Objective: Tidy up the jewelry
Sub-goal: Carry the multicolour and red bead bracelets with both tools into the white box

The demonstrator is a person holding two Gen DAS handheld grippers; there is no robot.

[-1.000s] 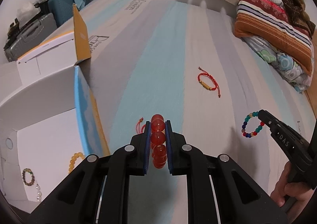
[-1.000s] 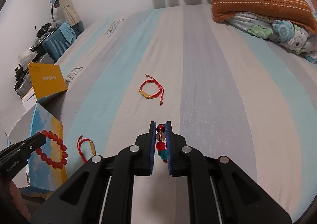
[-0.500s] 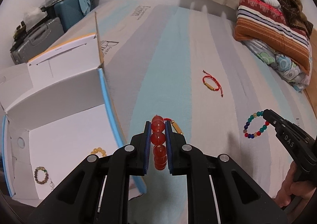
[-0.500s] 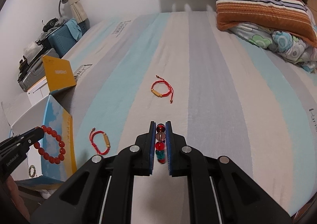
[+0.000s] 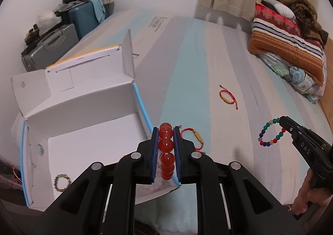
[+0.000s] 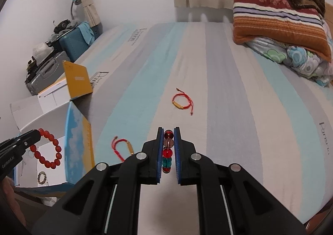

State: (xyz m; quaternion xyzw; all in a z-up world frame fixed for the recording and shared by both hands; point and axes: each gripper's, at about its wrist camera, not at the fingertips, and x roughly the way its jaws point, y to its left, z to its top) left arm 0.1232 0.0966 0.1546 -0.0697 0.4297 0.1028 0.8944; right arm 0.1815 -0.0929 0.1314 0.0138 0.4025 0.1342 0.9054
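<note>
On the left there's an open white box (image 5: 87, 131) sitting on the bed (image 5: 187, 68), with a small bracelet (image 5: 61, 182) already inside. The left gripper (image 5: 165, 149) has its jaws pinching a red bead bracelet (image 5: 166, 144) just over the box edge. Two red string bracelets (image 6: 183, 100) lie on the bed. The right gripper (image 6: 168, 149) has its jaws clamped on a colourful bead bracelet (image 6: 167, 152).

"DAS" on right tool (image 5: 283, 121), "GenRobot.AI" on left tool (image 6: 37, 132)
</note>
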